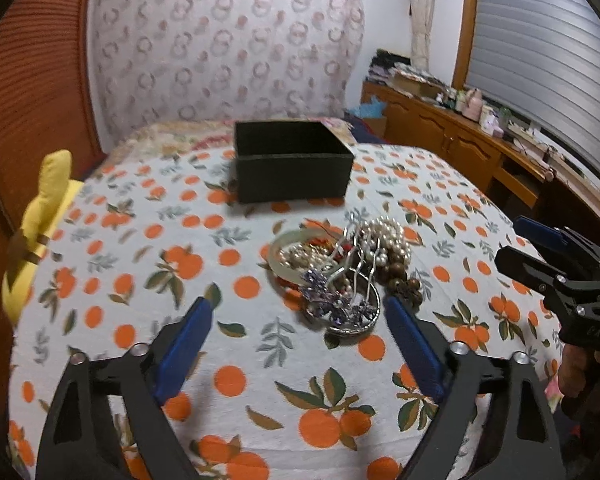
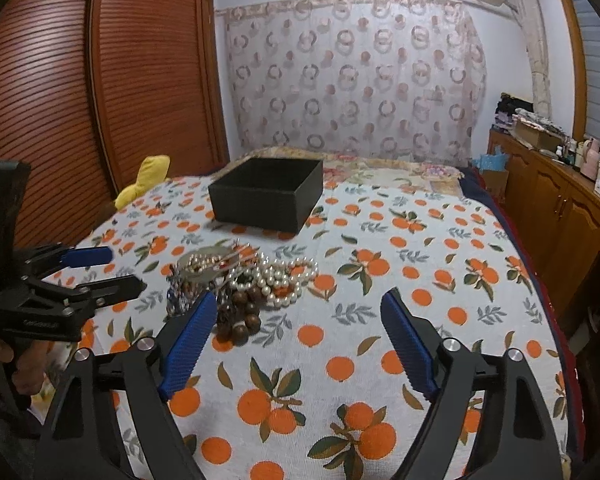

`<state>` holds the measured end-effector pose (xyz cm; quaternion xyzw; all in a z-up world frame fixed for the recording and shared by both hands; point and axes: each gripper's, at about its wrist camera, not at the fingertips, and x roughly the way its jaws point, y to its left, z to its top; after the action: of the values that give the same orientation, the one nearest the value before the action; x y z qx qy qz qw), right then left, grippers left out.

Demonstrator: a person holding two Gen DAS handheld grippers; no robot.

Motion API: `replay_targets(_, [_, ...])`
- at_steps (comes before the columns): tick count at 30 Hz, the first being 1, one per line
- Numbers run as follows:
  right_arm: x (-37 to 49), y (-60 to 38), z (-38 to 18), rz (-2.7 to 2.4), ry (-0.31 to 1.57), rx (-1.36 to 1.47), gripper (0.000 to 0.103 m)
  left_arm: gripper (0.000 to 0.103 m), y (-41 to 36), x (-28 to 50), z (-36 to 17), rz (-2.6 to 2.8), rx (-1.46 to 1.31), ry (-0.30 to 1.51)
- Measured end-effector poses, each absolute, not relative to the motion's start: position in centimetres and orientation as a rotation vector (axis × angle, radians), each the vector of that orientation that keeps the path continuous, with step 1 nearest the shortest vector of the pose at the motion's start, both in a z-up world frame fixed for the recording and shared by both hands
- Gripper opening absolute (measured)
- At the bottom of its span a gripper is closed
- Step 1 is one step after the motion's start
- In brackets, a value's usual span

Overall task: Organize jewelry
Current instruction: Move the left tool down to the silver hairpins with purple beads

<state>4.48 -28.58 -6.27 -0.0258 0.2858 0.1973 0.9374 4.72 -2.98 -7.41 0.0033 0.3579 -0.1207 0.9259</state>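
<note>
Left gripper [image 1: 298,322], right gripper [image 2: 300,320]: matte black angular frames, silver round screw heads at pivots. Fingers [image 2: 190,344] carry blue ribbed pads. Faint embossed lettering on body side.

Glossy pearl beads [image 1: 388,236], shiny metal hairpins [image 1: 360,276], matt black box [image 1: 292,168].

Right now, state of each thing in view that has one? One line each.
black box: open, no lid, upright on the bedspread
jewelry pile: tangled heap on the bedspread, outside the box
pearl strand: on the pile, not gripped
left gripper: open, nothing between the pads
right gripper: open, nothing held
cabinet doors: closed
</note>
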Motion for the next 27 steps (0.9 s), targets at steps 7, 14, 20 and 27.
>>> replay_targets(7, [4.6, -27.9, -7.4, 0.44, 0.622, -0.07, 0.08, 0.057, -3.6, 6.7, -8.7, -0.309, -0.037, 0.792])
replay_targets(14, [4.6, -27.0, -8.0, 0.457, 0.64, -0.088, 0.08, 0.042, -3.3, 8.6, -9.3, -0.317, -0.096, 0.834])
replay_targets(20, [4.7, -26.3, -8.2, 0.468, 0.647, -0.103, 0.08, 0.036, -3.3, 9.5, -9.6, -0.34, -0.126, 0.853])
replay_targets(27, [4.8, -25.9, -8.4, 0.476, 0.657, -0.12, 0.08, 0.019, -2.9, 9.1, -9.3, -0.345, -0.121, 0.83])
